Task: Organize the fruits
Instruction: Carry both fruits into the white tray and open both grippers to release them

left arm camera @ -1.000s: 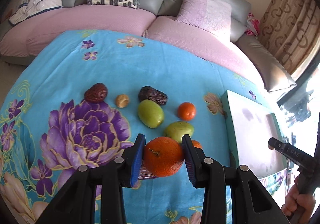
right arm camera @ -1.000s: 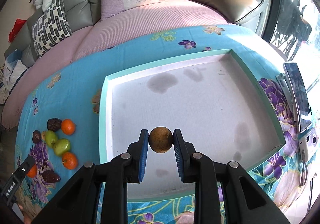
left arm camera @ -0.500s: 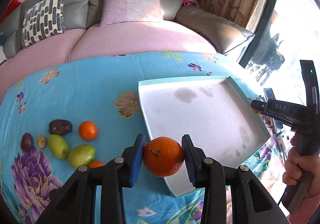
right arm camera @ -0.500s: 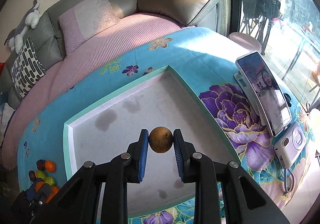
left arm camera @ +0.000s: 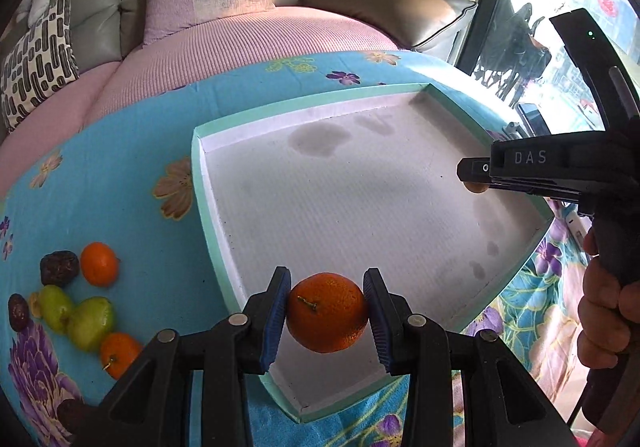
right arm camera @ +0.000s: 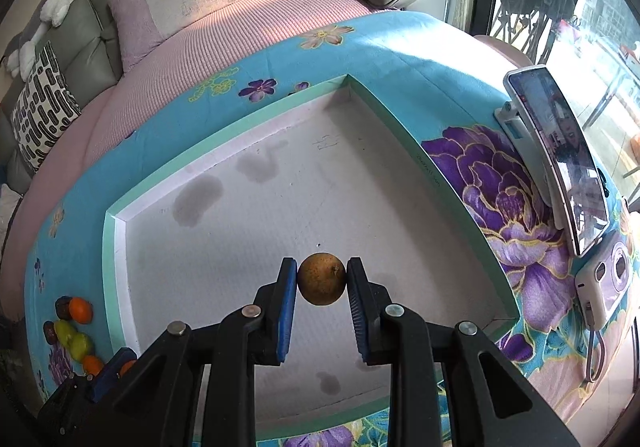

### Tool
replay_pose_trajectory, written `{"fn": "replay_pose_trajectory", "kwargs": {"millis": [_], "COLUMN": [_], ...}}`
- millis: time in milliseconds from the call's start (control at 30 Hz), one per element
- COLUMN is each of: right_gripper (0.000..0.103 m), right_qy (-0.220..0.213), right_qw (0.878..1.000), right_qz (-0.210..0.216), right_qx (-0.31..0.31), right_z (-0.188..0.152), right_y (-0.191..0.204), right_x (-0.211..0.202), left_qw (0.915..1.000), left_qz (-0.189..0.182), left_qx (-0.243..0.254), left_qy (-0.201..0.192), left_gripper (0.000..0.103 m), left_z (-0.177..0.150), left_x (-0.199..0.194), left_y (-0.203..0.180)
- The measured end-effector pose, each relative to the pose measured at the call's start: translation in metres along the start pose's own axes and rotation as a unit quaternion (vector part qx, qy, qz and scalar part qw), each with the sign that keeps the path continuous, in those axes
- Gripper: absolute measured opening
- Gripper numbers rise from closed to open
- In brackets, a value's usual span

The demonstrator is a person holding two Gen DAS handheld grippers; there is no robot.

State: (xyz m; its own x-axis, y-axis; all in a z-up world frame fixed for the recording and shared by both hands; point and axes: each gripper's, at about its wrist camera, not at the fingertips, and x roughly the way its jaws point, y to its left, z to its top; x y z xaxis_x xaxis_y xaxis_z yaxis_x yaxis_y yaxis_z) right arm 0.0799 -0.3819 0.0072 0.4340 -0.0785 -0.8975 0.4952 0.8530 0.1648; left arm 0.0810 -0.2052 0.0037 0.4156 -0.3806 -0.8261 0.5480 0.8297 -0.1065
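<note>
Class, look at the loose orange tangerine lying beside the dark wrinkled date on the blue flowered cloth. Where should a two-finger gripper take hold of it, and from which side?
Grip the round orange tangerine across its widest middle, coming from above. The dark wrinkled date crowds its left side, so set the fingers on its near and far sides, where blue cloth shows.
</note>
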Motion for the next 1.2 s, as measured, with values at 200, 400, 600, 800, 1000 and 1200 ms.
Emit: {"fn": "replay_pose_trajectory", "kwargs": {"millis": [200, 400, 600, 800, 1000, 1200], "right_gripper": [0.027, 0.027, 0.027, 0.035, 0.036, 0.038], "right_qy": [0.013, 0.026, 0.037, 0.036, 0.000, -0.042], "right_qw": [1.000, 1.000, 0.999, 0.999, 1.000, 0.999], "right_qz": [-0.004, -0.003, 0.001, 0.004, 0.006, 0.011], "right_qx": [0.004, 0.007, 0.021, 0.025, 0.018, 0.017], "right_z": [-0.002, -0.004, -0.005, -0.004, -0.001, 0.002], "right_y": [-0.001, -0.002, -0.008, -0.008, -0.006, -0.005], "right_x": [0.007, 0.014, 0.023, 0.019, -0.001, -0.020], "left_qw": [1.0000, 0.9998, 0.9996, 0.9996, 0.9999, 0.9997], "left_qz": [-0.003, 0.000, -0.007, -0.010, -0.007, -0.001], "left_qx": [-0.003, 0.001, 0.008, 0.018, 0.011, -0.011], "left_qy": [0.008, 0.018, 0.027, 0.020, 0.010, -0.021], "left_gripper": [0.040, 0.040, 0.041, 0.043, 0.046, 0.055], "left_z": [-0.003, -0.006, -0.009, -0.010, -0.007, 0.001], "left_x": [0.004, 0.010, 0.015, 0.009, 0.000, -0.026], "left_y": [0.002, 0.000, -0.005, -0.010, -0.005, 0.011]}}
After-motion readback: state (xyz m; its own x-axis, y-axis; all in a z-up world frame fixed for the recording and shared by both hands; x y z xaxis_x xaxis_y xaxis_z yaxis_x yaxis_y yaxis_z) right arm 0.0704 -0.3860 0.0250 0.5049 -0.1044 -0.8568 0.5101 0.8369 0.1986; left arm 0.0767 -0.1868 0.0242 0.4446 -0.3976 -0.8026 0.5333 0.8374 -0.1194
